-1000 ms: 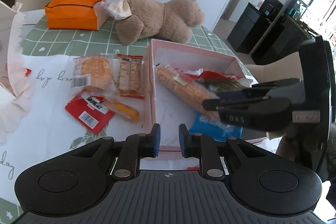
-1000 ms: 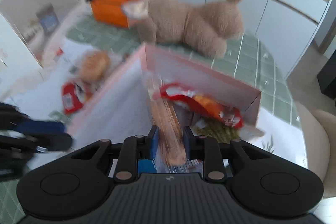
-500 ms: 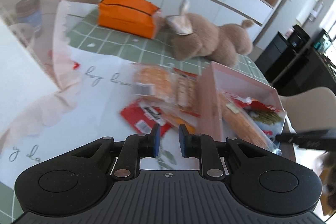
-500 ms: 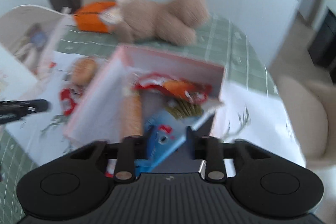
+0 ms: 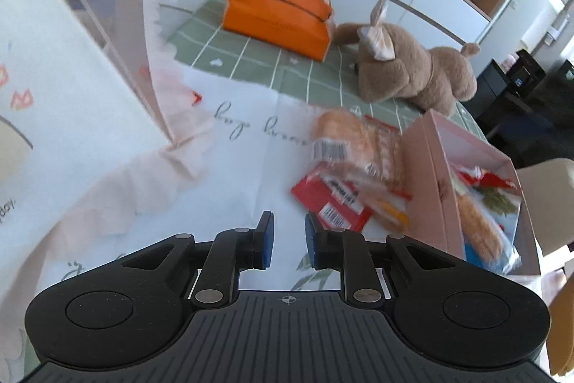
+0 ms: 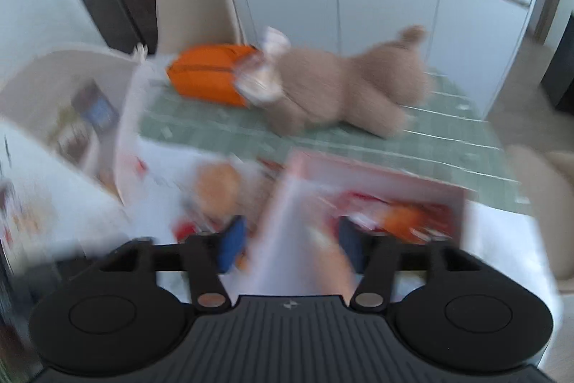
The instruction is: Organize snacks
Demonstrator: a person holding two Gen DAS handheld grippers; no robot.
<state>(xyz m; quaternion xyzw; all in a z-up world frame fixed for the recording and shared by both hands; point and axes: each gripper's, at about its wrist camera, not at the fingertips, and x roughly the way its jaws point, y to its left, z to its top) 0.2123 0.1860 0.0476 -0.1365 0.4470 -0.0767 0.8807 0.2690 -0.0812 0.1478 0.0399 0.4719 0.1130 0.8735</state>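
Note:
A pink box (image 5: 430, 153) stands at the right of the table with several snacks inside, among them a long orange-brown pack (image 5: 479, 228). Loose snacks lie left of it: a round bread pack (image 5: 340, 131), a biscuit pack (image 5: 385, 149) and a red packet (image 5: 330, 200). My left gripper (image 5: 288, 241) is shut and empty, low over the white paper just left of the red packet. In the blurred right wrist view my right gripper (image 6: 292, 243) hangs above the pink box (image 6: 376, 174); its jaws are opening and nothing is held between them.
A brown plush toy (image 5: 412, 70) and an orange pouch (image 5: 276, 17) lie at the back on the green checked cloth. A tall white paper bag (image 5: 71, 96) with a frilled edge stands at the left. Chairs surround the table; cabinets are behind.
My left gripper swung left, away from the pink box toward the loose snacks. My right gripper let go of the long pack in the box, rose and spread its jaws.

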